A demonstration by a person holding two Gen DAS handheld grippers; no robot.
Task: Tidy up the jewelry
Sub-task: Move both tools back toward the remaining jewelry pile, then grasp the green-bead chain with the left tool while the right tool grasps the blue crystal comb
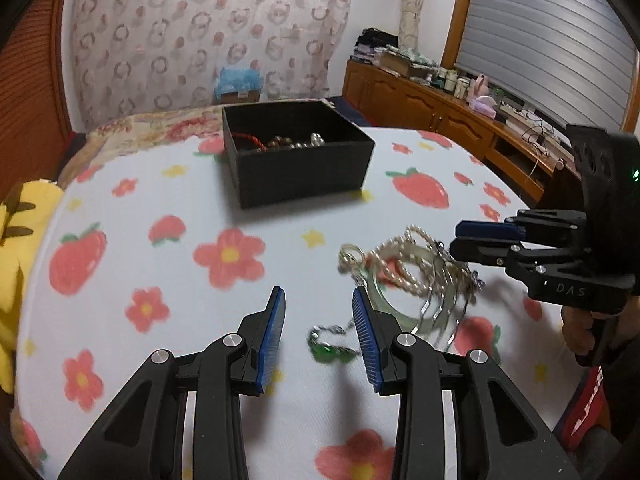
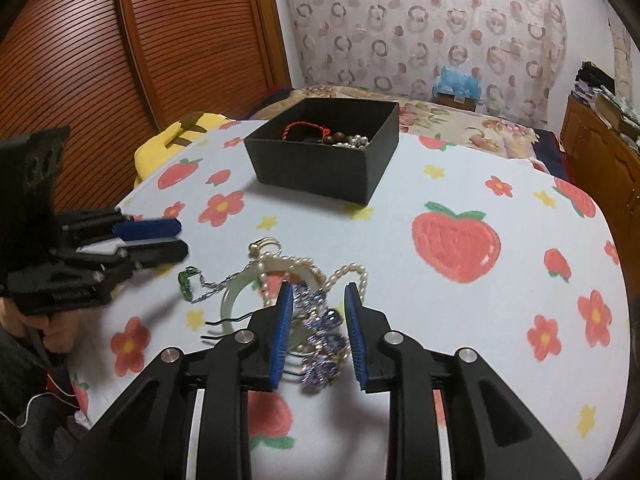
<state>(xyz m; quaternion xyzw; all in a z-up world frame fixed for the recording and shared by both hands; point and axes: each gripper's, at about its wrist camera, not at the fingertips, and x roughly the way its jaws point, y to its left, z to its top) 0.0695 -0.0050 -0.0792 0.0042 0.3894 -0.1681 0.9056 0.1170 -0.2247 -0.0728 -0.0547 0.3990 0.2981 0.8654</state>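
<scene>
A black open box [image 1: 298, 152] stands on the strawberry-print cloth and holds a red cord bracelet, brown beads and pearls; it also shows in the right wrist view [image 2: 324, 152]. A pile of jewelry lies nearer: a pearl necklace [image 1: 404, 264], a pale jade bangle [image 1: 380, 308], a green-stone chain [image 1: 330, 350] and a purple beaded hair comb [image 2: 320, 340]. My left gripper [image 1: 320, 332] is open, with the green-stone chain between its fingers. My right gripper [image 2: 318, 328] is open around the purple hair comb, above the pile.
A yellow plush [image 1: 16, 240] lies at the cloth's left edge. A wooden sideboard [image 1: 440, 108] with clutter runs along the right wall. A wooden louvred door [image 2: 120, 60] stands behind the left side.
</scene>
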